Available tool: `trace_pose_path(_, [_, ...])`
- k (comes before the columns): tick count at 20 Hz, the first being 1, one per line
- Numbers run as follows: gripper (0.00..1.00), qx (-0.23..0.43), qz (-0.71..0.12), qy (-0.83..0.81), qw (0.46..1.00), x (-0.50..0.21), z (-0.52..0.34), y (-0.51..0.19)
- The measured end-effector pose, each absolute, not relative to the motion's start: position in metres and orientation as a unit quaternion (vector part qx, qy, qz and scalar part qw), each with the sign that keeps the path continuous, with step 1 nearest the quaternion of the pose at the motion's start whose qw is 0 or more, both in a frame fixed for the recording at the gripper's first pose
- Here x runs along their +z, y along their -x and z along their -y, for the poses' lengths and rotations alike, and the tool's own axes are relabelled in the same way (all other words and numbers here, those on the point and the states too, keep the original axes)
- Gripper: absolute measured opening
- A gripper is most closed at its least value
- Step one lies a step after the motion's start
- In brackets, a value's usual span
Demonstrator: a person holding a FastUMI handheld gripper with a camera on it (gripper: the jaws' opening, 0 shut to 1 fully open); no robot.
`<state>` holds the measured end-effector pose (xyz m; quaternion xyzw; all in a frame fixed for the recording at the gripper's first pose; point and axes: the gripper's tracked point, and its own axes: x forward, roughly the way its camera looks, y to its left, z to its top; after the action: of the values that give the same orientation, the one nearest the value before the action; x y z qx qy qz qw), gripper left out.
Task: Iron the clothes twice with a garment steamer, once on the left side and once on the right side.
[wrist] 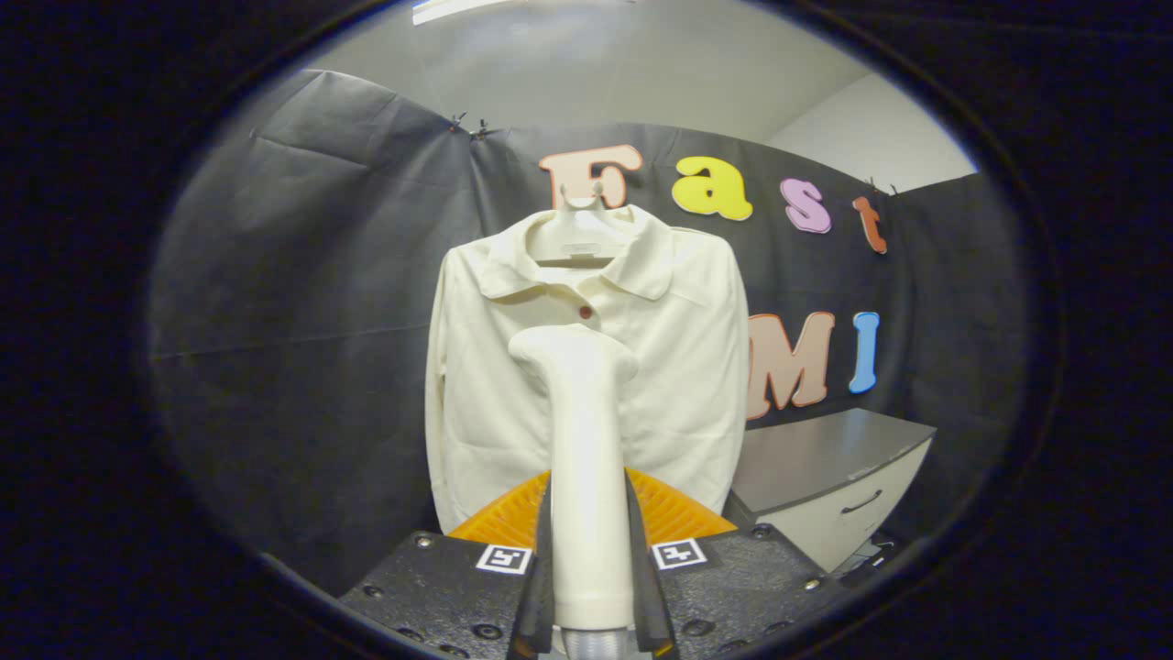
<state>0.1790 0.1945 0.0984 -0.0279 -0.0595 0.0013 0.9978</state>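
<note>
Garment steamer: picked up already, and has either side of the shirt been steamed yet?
Done: the tongs are shut on the garment steamer, held upright. In hand: its head points at the cream shirt on its hanger, near the middle buttons. Contact with the cloth can't be judged. Left: nothing shows either pass done.

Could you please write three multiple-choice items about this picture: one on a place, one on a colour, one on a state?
1. Where does the shirt hang?
A. on a hanger before the black cloth wall
B. folded on the cabinet
C. on the floor

2. What colour is the shirt?
A. blue
B. cream white
C. red

3. What is the gripper doing?
A. open, holding nothing
B. shut on the steamer
C. shut on a sleeve

Answers: 1 A, the hanger carries it. 2 B, its cloth is pale cream. 3 B, both fingers press the steamer handle.
</note>
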Motion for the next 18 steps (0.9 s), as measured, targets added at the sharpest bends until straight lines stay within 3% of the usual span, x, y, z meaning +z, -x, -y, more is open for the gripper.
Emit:
trace_pose_path(5, [0.34, 0.035, 0.041, 0.016, 0.998, 0.08, -0.229, -0.21])
trace_pose_path(18, [0.33, -0.037, -0.028, 0.017, 0.999, 0.023, -0.254, -0.246])
